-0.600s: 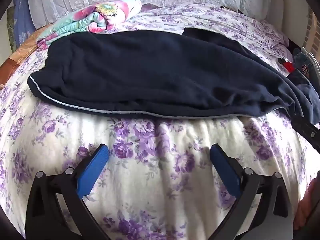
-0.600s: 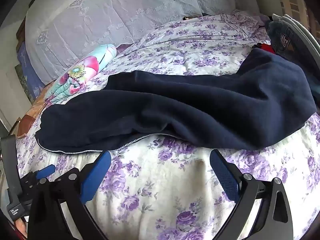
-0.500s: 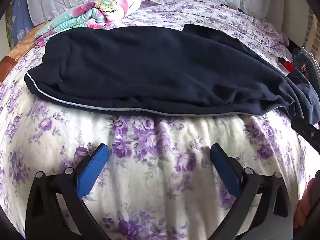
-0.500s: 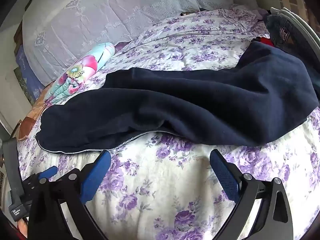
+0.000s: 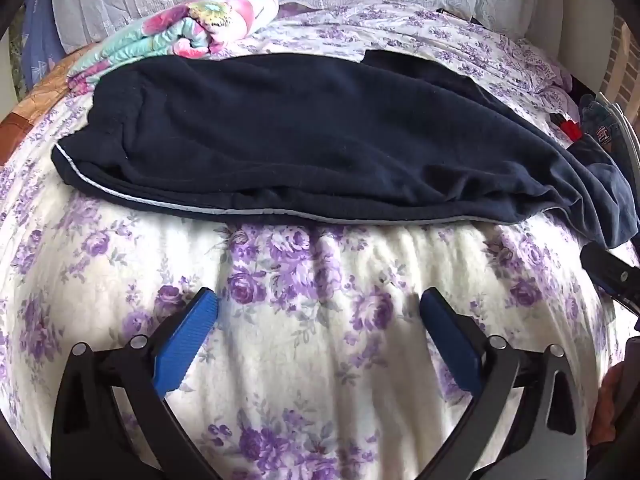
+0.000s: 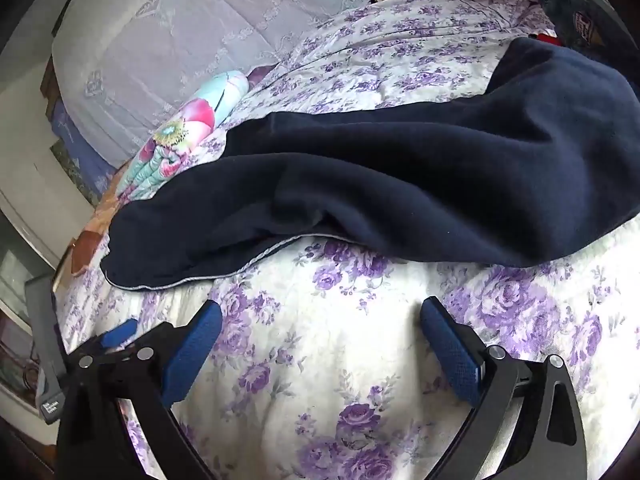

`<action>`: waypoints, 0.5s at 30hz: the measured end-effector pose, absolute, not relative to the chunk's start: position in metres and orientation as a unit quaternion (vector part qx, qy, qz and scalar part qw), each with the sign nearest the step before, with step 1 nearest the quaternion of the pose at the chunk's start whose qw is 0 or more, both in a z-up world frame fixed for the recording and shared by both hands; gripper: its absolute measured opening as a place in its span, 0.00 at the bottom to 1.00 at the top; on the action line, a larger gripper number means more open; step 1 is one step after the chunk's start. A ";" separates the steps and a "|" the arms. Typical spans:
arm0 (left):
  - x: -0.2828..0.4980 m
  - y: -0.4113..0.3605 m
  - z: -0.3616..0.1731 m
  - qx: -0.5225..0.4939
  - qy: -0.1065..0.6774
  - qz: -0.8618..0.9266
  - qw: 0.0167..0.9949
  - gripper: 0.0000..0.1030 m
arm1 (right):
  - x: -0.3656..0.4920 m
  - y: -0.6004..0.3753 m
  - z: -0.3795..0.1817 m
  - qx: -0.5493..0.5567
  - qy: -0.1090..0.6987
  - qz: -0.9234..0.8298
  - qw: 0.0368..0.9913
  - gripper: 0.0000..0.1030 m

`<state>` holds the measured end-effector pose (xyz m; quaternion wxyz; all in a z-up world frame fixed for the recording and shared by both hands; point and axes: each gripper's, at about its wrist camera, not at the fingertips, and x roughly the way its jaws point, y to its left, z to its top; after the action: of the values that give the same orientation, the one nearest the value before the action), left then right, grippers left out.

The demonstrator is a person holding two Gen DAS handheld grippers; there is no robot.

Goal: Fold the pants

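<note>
Dark navy pants (image 5: 304, 136) lie lengthwise across the floral bed, one leg folded over the other, with a thin pale stripe along the near edge. They also show in the right wrist view (image 6: 400, 184). My left gripper (image 5: 318, 312) is open and empty, hovering over the bedspread a short way in front of the pants' near edge. My right gripper (image 6: 320, 320) is open and empty, also just short of the near edge, toward the wider end of the pants. The right gripper's edge (image 5: 608, 272) shows at the far right of the left wrist view.
The purple-flowered bedspread (image 5: 320, 360) covers the bed. A rolled colourful blanket (image 5: 192, 28) lies behind the pants at the left. Pale lace pillows (image 6: 192, 40) line the head. A pile of other clothes (image 5: 596, 124) sits at the right edge.
Both grippers have shifted slightly; the right one has moved closer to the pants and tilted. The pants have not moved. Both stay open.
</note>
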<state>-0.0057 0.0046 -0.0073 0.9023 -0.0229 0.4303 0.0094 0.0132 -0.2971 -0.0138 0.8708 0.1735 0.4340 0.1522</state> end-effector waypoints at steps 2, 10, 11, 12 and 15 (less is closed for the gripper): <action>-0.011 0.005 -0.004 -0.021 0.413 0.021 0.910 0.96 | 0.014 -0.282 -0.009 0.133 0.443 0.136 0.876 0.97; -0.034 0.015 0.020 -0.068 0.342 0.030 0.937 0.96 | -0.018 -0.275 0.030 0.083 0.338 0.099 0.932 0.97; -0.037 0.016 0.022 -0.073 0.334 0.032 0.939 0.96 | -0.021 -0.272 0.034 0.073 0.328 0.098 0.937 0.97; -0.040 0.016 0.024 -0.075 0.325 0.034 0.942 0.96 | -0.024 -0.270 0.037 0.065 0.321 0.099 0.940 0.97; -0.048 0.013 0.029 -0.071 0.300 0.041 0.950 0.96 | -0.029 -0.267 0.044 0.040 0.301 0.098 0.948 0.97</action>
<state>-0.0481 0.0131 0.0293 0.9504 -0.0714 0.2999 0.0408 -0.0292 -0.2667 0.0442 0.9477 0.0397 0.3012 0.0977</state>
